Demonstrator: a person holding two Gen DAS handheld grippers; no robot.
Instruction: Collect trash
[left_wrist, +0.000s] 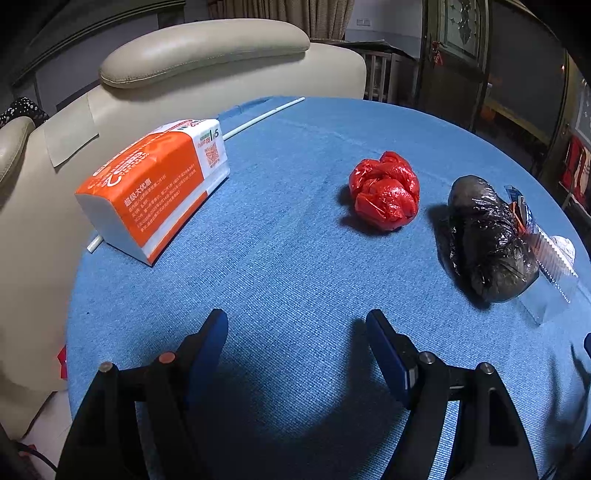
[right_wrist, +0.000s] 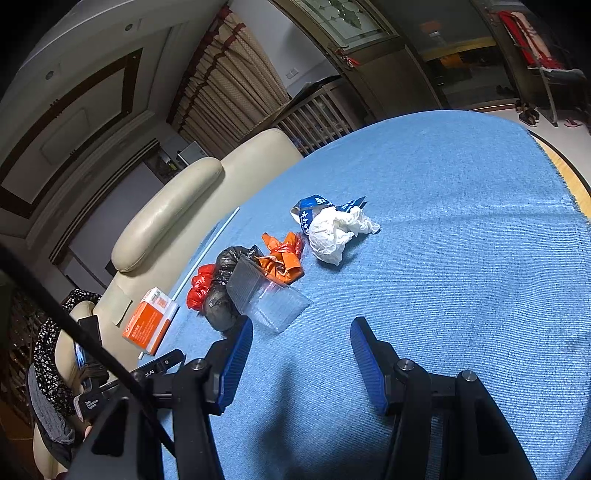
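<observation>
Cream leather sofa (left_wrist: 207, 48), beige curtains (right_wrist: 229, 92) — dim room.

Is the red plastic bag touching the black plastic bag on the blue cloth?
Apart. In the left wrist view, a strip of blue cloth shows plainly between the red plastic bag and the black plastic bag. In the right wrist view they only overlap.
</observation>
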